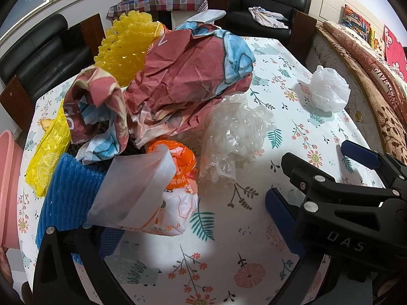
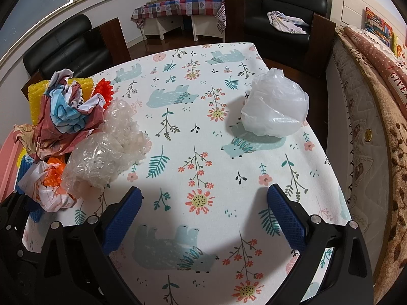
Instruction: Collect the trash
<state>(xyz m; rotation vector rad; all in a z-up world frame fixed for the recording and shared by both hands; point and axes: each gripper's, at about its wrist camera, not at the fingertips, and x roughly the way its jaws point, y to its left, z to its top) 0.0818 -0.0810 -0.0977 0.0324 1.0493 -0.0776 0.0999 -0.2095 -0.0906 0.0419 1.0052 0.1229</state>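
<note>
Right gripper (image 2: 203, 218) jaws wide apart, nothing between them, hovering low over the floral tablecloth (image 2: 193, 81). Left gripper (image 1: 106, 231): only the left-hand blue pad shows clearly, tucked under the translucent plastic sheet (image 1: 134, 190) at the near edge of the pile; can't tell if it's pinching that sheet or just sitting open beneath it.

Trash mostly bunched already into one heap, ahead-left of the right gripper and directly in front of the left one: crumpled red-and-blue paper (image 1: 188, 76) on top, yellow mesh foam (image 1: 127, 48) behind, yellow plastic wrapper (image 1: 48, 152) and blue foam sheet (image 1: 68, 193) on the left side, orange-and-white bag (image 1: 178, 185) at the front, clear crinkled plastic wrap (image 2: 101, 152) on the side nearest the right gripper.

One stray left: white plastic bag (image 2: 276, 109), balled up, ahead and slightly right of the right gripper, well apart from the heap.

Judgement: gathering nearly done; white bag remains to be picked up, right gripper best placed for it. No bin clearly visible; a pink tub (image 1: 7, 185) edge sits beyond the pile, left of the left gripper, role unclear.
</note>
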